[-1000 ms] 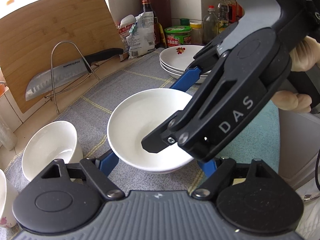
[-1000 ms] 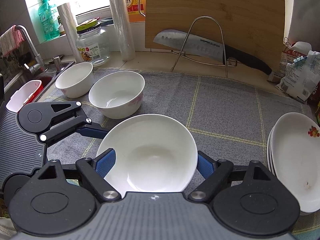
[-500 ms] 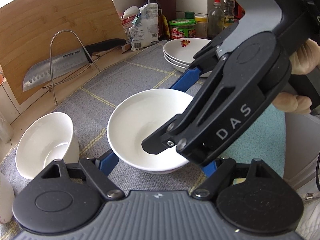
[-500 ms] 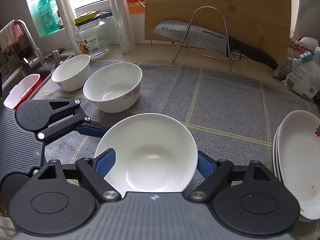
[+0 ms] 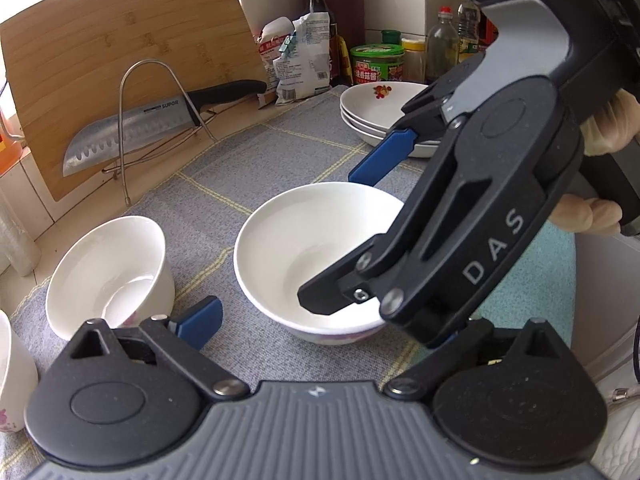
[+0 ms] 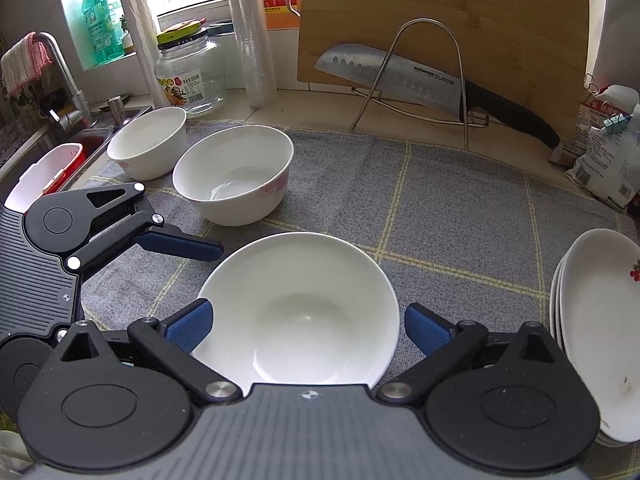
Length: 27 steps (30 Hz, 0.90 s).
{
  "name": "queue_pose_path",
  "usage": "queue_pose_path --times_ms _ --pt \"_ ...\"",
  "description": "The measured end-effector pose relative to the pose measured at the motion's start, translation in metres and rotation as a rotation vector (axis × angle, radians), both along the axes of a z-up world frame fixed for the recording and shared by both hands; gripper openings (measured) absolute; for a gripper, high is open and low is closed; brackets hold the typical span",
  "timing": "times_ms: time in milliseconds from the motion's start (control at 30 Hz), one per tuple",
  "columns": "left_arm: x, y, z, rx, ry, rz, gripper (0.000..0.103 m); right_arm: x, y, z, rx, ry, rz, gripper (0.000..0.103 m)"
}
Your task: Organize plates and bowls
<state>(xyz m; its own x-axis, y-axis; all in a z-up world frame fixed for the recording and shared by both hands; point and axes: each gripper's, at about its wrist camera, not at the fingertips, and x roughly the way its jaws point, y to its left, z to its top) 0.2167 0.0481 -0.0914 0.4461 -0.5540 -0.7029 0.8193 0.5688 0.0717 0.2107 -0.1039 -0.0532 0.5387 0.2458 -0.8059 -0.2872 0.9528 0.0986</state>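
- My right gripper (image 6: 306, 326) has just been opening its jaws; they stand wide, one blue pad on each side of the wide white bowl (image 6: 298, 308), gripping nothing.
- My left gripper (image 5: 316, 316) has likewise just spread its jaws; its blue pad (image 5: 200, 320) sits clear of that bowl's wall, nothing held.
- The bowl rests on the grey checked cloth (image 6: 440, 208) covering the worktop.
- Just beyond stand two deeper bowls: the flowered bowl (image 6: 234, 174) and the plain bowl (image 6: 148, 142), close together.
- To the right lies the stack of plates (image 6: 596, 320).
- Farthest back, a knife (image 6: 420, 80) rests on a wire rack against the cutting board (image 6: 440, 16).
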Motion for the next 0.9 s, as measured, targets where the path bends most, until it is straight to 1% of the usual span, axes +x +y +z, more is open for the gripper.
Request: queue_pose_path --times_ms 167,367,500,633,800,900 --pt "-0.006 0.016 -0.002 -0.008 0.037 0.041 0.101 -0.004 0.004 0.007 -0.032 -0.043 -0.011 0.103" --pt "-0.013 0.033 0.002 -0.010 0.055 0.125 0.101 -0.010 0.011 0.016 -0.082 -0.124 -0.015 0.103" --pt "-0.015 0.046 0.004 -0.022 0.079 0.191 0.102 -0.014 0.017 0.022 -0.071 -0.153 0.007 0.103" --pt "-0.019 0.059 0.005 -0.021 0.076 0.267 0.102 -0.015 0.021 0.026 -0.065 -0.170 0.043 0.103" --pt "-0.022 0.078 0.007 -0.061 0.096 0.363 0.102 -0.014 0.019 0.025 -0.062 -0.194 0.095 0.103" --pt "-0.022 0.085 0.012 -0.046 0.109 0.440 0.102 -0.011 0.016 0.022 -0.034 -0.199 0.122 0.103"
